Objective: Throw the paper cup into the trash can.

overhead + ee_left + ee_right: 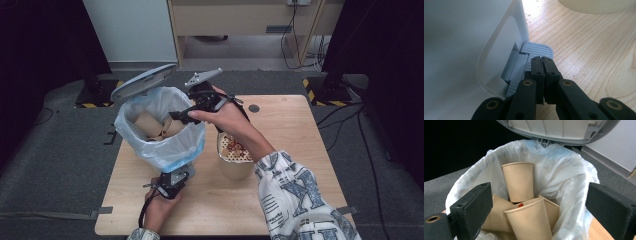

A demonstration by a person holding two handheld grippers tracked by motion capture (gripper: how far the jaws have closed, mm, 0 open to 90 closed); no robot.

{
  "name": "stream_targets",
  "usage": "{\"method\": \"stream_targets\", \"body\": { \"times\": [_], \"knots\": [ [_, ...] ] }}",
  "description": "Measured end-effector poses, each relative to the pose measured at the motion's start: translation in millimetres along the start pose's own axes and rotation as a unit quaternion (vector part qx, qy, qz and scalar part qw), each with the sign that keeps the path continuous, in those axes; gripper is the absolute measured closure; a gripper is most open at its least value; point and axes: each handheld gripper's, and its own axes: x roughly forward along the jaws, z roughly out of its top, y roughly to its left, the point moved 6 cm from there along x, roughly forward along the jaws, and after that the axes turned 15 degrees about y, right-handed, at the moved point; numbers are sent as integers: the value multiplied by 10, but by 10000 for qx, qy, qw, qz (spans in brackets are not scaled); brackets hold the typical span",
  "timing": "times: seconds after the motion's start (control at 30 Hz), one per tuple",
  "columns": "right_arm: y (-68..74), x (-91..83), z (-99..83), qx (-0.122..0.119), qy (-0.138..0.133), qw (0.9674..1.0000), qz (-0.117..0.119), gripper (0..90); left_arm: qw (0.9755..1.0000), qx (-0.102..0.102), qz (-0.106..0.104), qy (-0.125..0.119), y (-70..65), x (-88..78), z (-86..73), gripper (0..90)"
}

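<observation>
Right gripper [181,116] hangs over the bin mouth, jaws spread wide with nothing between them. Straight below its jaws: paper cups [520,182] piled in the bag-lined bin [162,150], one upright against the far side, others tipped against each other, one with a red smear at its rim. Beyond the jaws the lid [142,81] stands raised.

Left gripper [543,65] low at the foot of the bin, jaws clenched together on nothing, tips resting on the grey pedal [537,48]; this looks like what holds the lid up.

Out past the right hand, on the table [295,130]: a paper bowl [234,152] with reddish scraps inside, just beside the bin.

Risks as I judge them:
- left tips slip off the ribbed pedal, lid drops onto the right gripper over the opening
- pressing the pedal off-centre could tilt or shove the light bin, nudging the bowl
- right jaws drawing back low may snag the loose bag edge and drag it, or a cup, out
- sleeve passes close above the bowl; could catch its rim and spill the scraps
</observation>
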Motion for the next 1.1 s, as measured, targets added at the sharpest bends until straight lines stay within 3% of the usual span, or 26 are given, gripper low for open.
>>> {"method": "stream_targets", "body": {
  "times": [1.1],
  "knots": [
    [-371,-350,-259,343,-125,9986,-374,61,10000,4,-13,-13,2,1,-1,875]
  ]
}}
